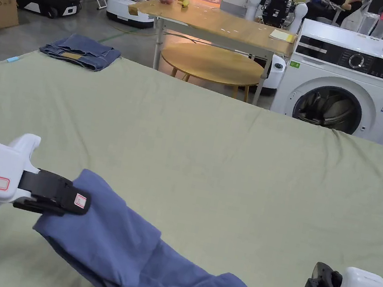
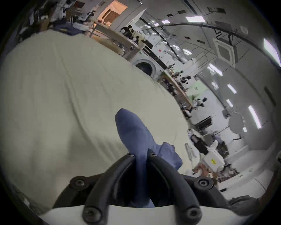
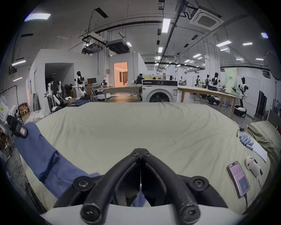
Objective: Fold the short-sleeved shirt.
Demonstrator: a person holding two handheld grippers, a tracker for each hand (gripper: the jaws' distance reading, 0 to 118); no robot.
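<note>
Left gripper (image 1: 78, 200): clamped on an edge of the blue shirt (image 1: 155, 265), held raised at the near-left corner of the green sheet (image 1: 228, 166).
Right gripper (image 3: 140, 150): jaws closed together, tips empty.
Open room: broad bare sheet beyond the shirt.

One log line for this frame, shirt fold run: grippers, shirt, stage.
left gripper: shut on blue shirt, lifting one end | right gripper: shut, tips meet | shirt bunched on green sheet | stage: not yet folded
</note>
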